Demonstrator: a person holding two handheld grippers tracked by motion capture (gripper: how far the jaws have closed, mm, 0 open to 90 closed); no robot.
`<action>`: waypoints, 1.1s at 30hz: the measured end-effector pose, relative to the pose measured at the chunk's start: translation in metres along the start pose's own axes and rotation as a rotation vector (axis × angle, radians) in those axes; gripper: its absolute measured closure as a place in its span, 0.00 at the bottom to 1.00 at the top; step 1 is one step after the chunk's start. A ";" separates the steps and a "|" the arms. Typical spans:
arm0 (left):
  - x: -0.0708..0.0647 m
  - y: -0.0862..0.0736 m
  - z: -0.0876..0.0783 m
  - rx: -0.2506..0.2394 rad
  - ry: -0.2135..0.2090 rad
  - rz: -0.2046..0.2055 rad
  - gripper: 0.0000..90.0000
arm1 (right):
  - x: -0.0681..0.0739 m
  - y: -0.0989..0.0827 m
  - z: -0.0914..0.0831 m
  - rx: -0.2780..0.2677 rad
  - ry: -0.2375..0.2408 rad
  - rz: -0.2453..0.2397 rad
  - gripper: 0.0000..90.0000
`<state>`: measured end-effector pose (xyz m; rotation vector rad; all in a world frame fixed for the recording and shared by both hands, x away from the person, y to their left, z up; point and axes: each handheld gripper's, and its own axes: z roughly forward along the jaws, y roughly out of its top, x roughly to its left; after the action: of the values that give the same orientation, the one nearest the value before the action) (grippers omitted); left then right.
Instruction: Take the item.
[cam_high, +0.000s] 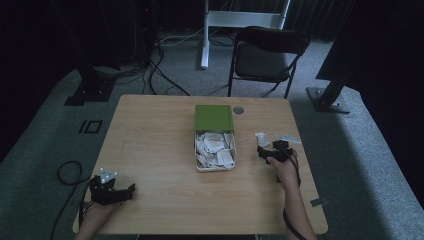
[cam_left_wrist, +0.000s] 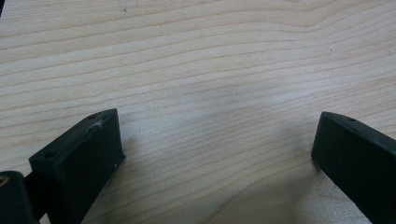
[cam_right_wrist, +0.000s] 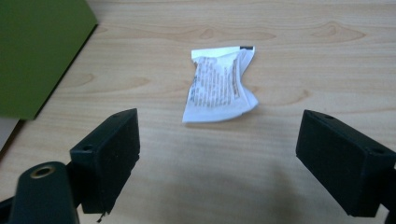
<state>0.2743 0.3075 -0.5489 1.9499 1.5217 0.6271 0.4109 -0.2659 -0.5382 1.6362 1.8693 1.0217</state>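
On the table (cam_high: 150, 150), packets fill the box (cam_high: 215, 167) at centre; two loose packets (cam_high: 262, 139) lie to its right.

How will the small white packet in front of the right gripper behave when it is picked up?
The white packet looks crinkled and thin, so it probably flexes and weighs little. It lies flat on the table, so open jaws may push it along.

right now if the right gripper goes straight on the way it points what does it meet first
Most likely the white packet lying flat on the table, ahead of the right gripper, whose open jaws hold nothing. Depth is uncertain; held above the table, it might pass over the packet.
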 end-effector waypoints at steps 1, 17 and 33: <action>0.000 0.000 0.000 0.000 0.000 0.000 0.03 | 0.000 -0.002 -0.002 -0.003 -0.002 0.001 0.15; 0.000 0.000 0.000 0.000 0.000 0.000 0.03 | 0.006 -0.025 -0.041 -0.047 0.042 -0.066 0.15; 0.000 0.000 0.000 0.000 0.000 0.002 0.03 | 0.003 -0.056 -0.065 0.004 0.062 -0.154 0.15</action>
<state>0.2743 0.3077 -0.5489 1.9513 1.5200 0.6280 0.3265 -0.2791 -0.5404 1.4522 2.0048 1.0141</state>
